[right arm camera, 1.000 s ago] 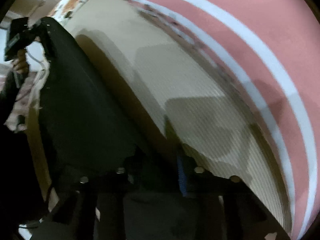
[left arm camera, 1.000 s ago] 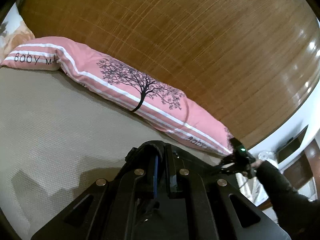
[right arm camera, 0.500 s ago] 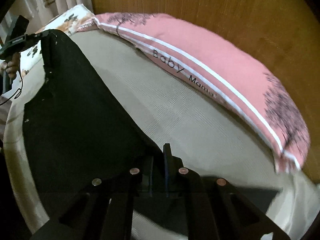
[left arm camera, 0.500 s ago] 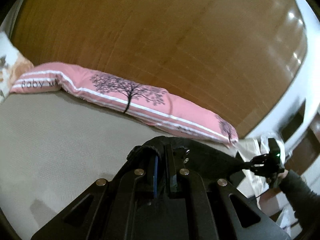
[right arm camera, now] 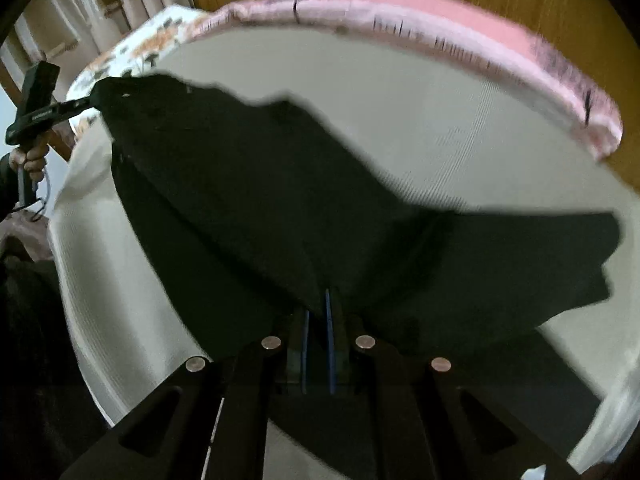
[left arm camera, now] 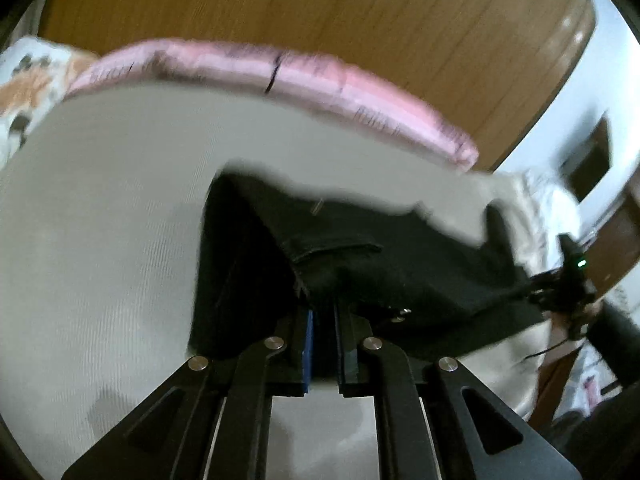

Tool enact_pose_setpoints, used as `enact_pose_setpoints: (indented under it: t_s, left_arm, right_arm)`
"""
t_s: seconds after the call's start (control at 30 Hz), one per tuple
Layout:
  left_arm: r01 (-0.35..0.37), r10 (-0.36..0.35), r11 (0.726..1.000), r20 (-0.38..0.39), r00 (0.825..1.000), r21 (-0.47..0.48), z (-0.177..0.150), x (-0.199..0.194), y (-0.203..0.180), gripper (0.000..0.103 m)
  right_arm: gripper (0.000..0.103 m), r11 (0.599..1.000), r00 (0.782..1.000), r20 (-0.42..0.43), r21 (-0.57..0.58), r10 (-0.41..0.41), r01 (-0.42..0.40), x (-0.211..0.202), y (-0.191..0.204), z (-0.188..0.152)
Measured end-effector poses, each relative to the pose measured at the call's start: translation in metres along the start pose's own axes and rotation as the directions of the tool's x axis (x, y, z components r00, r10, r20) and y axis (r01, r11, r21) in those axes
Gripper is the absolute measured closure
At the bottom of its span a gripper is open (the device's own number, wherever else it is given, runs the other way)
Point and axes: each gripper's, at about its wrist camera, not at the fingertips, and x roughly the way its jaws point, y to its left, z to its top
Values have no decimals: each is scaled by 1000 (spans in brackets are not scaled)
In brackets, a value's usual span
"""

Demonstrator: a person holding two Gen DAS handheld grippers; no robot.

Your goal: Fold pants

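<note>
Stretching between the two tools, the black fabric pants [right arm camera: 248, 200] hang just above the beige textured bed sheet [right arm camera: 460, 128], one corner pinched in the closed fingers of the left gripper [left arm camera: 322, 312] and another edge clamped between the closed fingers of the right gripper [right arm camera: 318, 308]. Behind them a long pink striped pillow [left arm camera: 248, 68] lies along the brown wooden headboard [left arm camera: 320, 8], with a floral pillow [right arm camera: 148, 46] just beside its end.
</note>
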Motion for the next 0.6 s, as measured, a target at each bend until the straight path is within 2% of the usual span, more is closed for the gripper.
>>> enact_pose_setpoints:
  t_s: [0.13, 0.23, 0.3, 0.37, 0.47, 0.53, 0.6]
  left_arm:
    - [-44, 43, 999, -37, 998, -15, -23, 10, 8, 91]
    - [-78, 76, 996, -52, 996, -36, -26, 10, 8, 81]
    - [-133, 130, 990, -70, 989, -41, -29, 7, 6, 65]
    - [-157, 152, 985, -74, 986, -70, -28, 2, 7, 61]
    - [-103, 90, 981, -82, 993, -165, -33, -11, 9, 60]
    - [-17, -1, 968, -70, 998, -251, -39, -17, 7, 60]
    - [82, -107, 937, -55, 993, -341, -44, -14, 4, 59]
  right_arm:
    - [97, 999, 998, -54, 13, -30, 30, 33, 17, -21]
    - [95, 995, 998, -28, 77, -56, 58, 31, 18, -22]
    - [91, 990, 997, -17, 114, -76, 77, 28, 20, -23]
    - [78, 985, 994, -19, 137, -107, 108, 25, 26, -25]
    - [71, 979, 993, 20, 171, -117, 112, 11, 34, -30]
    - [64, 975, 993, 52, 200, -109, 97, 0, 36, -32]
    - [61, 971, 991, 86, 223, -100, 79, -10, 36, -38]
